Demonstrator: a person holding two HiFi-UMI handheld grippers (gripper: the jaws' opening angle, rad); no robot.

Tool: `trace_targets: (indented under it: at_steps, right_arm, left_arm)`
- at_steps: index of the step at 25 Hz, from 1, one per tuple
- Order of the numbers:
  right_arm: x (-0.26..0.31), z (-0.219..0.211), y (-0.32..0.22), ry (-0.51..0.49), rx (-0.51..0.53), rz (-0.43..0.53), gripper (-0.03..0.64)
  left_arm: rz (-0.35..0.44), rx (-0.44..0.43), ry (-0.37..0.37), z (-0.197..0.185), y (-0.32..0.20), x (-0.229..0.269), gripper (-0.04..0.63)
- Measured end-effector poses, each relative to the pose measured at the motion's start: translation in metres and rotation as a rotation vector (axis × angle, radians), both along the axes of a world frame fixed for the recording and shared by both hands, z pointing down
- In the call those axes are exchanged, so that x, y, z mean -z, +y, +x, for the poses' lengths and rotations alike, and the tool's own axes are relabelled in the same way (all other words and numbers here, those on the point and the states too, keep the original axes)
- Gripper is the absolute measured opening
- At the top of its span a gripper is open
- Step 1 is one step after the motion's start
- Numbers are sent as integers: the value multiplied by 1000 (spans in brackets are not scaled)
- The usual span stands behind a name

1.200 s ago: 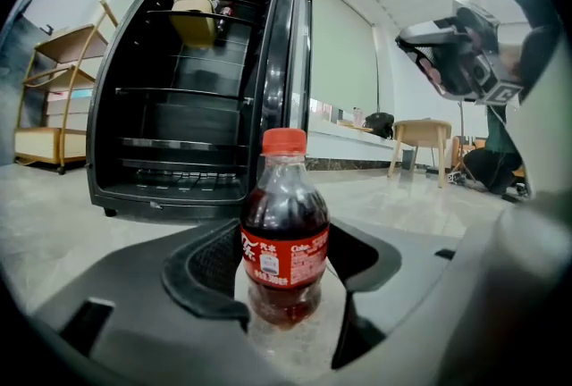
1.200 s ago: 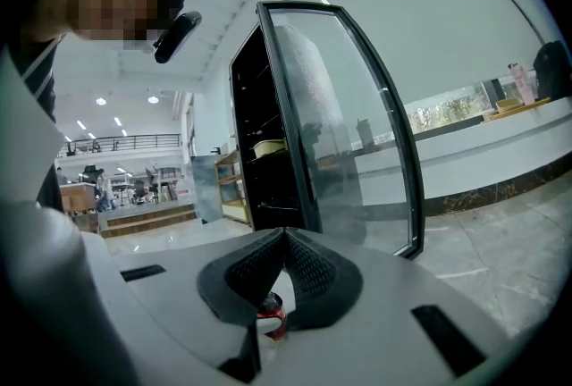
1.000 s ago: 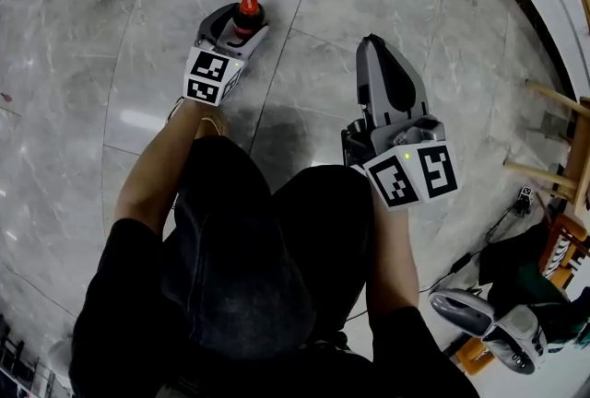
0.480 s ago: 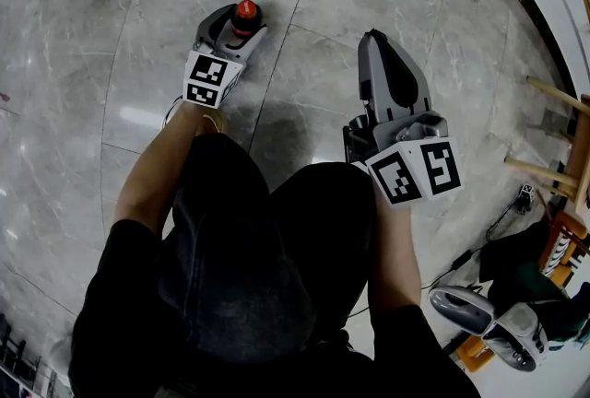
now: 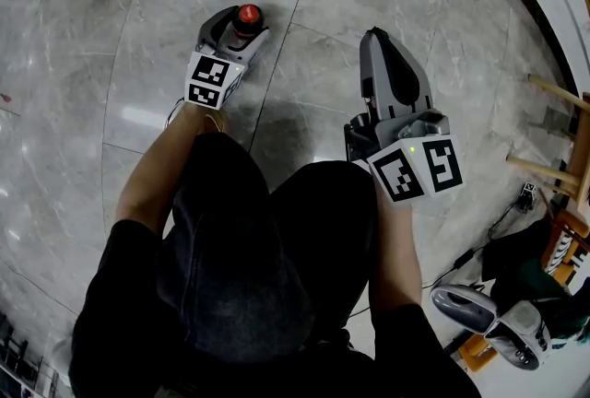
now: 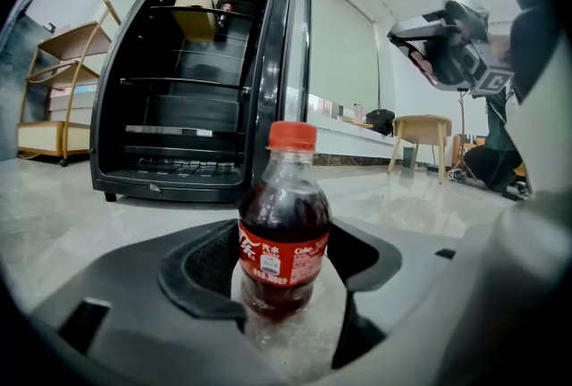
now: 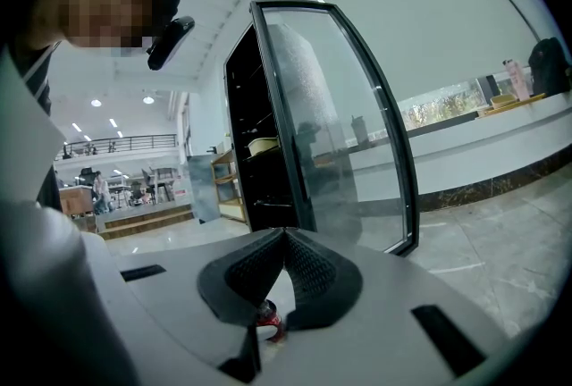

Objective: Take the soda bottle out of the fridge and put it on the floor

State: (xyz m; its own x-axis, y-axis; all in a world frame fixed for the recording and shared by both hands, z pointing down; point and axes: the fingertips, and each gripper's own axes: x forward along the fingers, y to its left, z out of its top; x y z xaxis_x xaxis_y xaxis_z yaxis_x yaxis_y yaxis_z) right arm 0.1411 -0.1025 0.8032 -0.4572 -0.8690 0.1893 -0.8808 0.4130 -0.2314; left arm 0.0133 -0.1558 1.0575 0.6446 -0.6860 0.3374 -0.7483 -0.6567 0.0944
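The bottle [image 6: 284,232] stands upright on the floor [image 5: 111,37], red cap up, dark soda in it down to the clear base. It sits between the jaws of my left gripper [image 5: 238,21], which are spread around it. On the right side a sliver of floor shows between the bottle and the pad. On the left the pad lies close against it (whether it touches, I cannot tell). My left gripper is low, near the floor, and tilts slightly down.

Well apart to the right, my right gripper [image 7: 284,234] hangs above the floor with its jaws pressed together at the tips and nothing between them.

Far behind the bottle stands the black fridge [image 6: 206,62], its wire shelves nearly bare (one pale container sits on an upper shelf). Its glass door [image 7: 340,125] is swung open to the right. Left of the fridge is a wooden rack [image 6: 63,89], and far to the right a small wooden table [image 6: 420,138].
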Motion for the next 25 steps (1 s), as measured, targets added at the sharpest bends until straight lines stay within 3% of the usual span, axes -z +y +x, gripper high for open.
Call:
trace_targets:
  at_steps: [10, 19, 25]
  right_arm:
    - [-1, 3, 0, 2, -10, 7, 21]
    - [11, 19, -14, -11, -65, 30, 21]
    - [64, 11, -28, -16, -46, 27, 21]
  left_arm:
    - [-8, 9, 22, 7, 1, 6, 400]
    - [-27, 36, 40, -10, 3, 34, 407]
    - [-55, 14, 58, -19, 2, 90, 405]
